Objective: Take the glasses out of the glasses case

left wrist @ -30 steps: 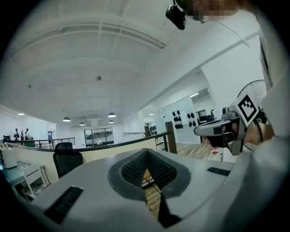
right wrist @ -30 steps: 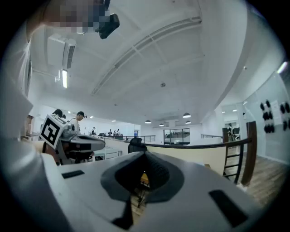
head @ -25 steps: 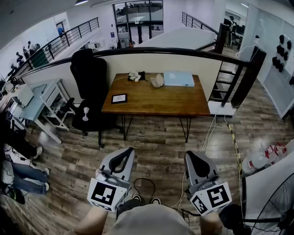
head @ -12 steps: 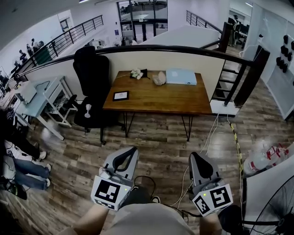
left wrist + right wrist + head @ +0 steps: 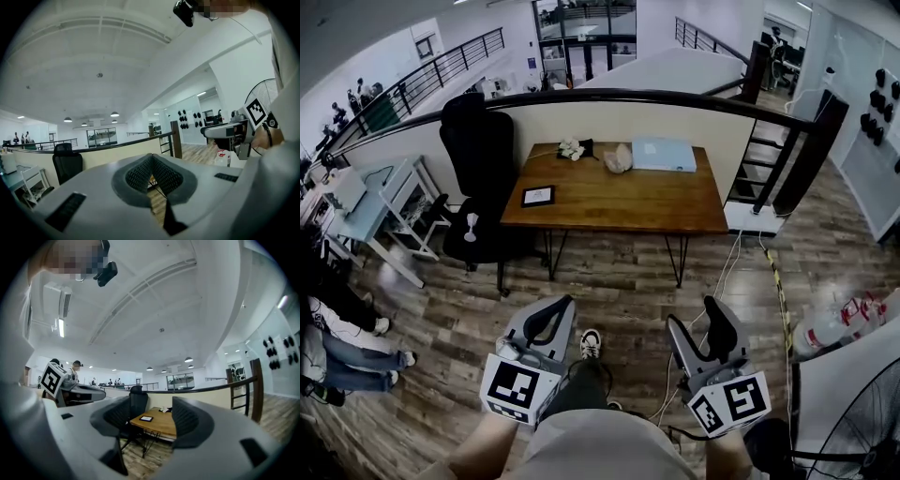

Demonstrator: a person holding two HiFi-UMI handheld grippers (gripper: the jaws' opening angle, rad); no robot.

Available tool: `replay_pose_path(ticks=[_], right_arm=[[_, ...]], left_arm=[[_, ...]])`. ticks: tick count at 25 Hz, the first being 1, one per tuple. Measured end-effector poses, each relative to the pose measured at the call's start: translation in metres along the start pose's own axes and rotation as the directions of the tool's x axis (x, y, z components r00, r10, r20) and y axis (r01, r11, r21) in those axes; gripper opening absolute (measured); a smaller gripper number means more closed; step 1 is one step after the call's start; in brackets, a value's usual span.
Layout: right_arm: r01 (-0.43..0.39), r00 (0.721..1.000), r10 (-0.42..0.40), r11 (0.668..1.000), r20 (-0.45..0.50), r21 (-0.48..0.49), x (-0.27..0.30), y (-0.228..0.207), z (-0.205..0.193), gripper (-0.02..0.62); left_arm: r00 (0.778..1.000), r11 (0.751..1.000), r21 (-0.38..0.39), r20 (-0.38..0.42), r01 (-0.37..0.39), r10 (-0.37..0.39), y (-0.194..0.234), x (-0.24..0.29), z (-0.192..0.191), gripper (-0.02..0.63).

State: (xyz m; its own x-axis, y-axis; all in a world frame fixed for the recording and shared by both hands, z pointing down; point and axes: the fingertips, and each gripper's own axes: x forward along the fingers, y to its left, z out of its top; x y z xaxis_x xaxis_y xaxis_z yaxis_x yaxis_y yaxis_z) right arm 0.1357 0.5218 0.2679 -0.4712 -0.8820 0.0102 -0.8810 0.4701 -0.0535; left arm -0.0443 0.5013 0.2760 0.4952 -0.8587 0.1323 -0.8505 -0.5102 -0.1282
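Glasses case: too small to pick out for certain among the few items at the far edge of the wooden table (image 5: 619,202), which stands well ahead of both grippers across the plank floor (image 5: 619,281). A black office chair (image 5: 478,159) sits at the table's left end. The left gripper (image 5: 561,305) has its jaws pressed together, empty. The right gripper (image 5: 694,315) is opening, jaws spread (only air between them). On the table lie a light blue box (image 5: 664,155), a dark framed slab (image 5: 538,196), a pale rounded lump (image 5: 619,159) and a white bundle (image 5: 572,148).
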Motion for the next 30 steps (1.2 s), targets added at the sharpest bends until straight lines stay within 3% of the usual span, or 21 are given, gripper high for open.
replay_pose_path(ticks=[16, 30], right_arm=[[0.048, 0.998, -0.048, 0.999, -0.032, -0.002, 0.134, -0.057, -0.010, 0.261], [0.056, 0.991, -0.055, 0.998, -0.121, 0.006, 0.308, -0.105, -0.018, 0.262]], left_arm=[[0.998, 0.998, -0.012, -0.016, 0.056, -0.056, 0.079, 0.122, -0.018, 0.003], [0.995, 0.995, -0.037, -0.043, 0.091, -0.092, 0.197, 0.256, -0.019, 0.003]])
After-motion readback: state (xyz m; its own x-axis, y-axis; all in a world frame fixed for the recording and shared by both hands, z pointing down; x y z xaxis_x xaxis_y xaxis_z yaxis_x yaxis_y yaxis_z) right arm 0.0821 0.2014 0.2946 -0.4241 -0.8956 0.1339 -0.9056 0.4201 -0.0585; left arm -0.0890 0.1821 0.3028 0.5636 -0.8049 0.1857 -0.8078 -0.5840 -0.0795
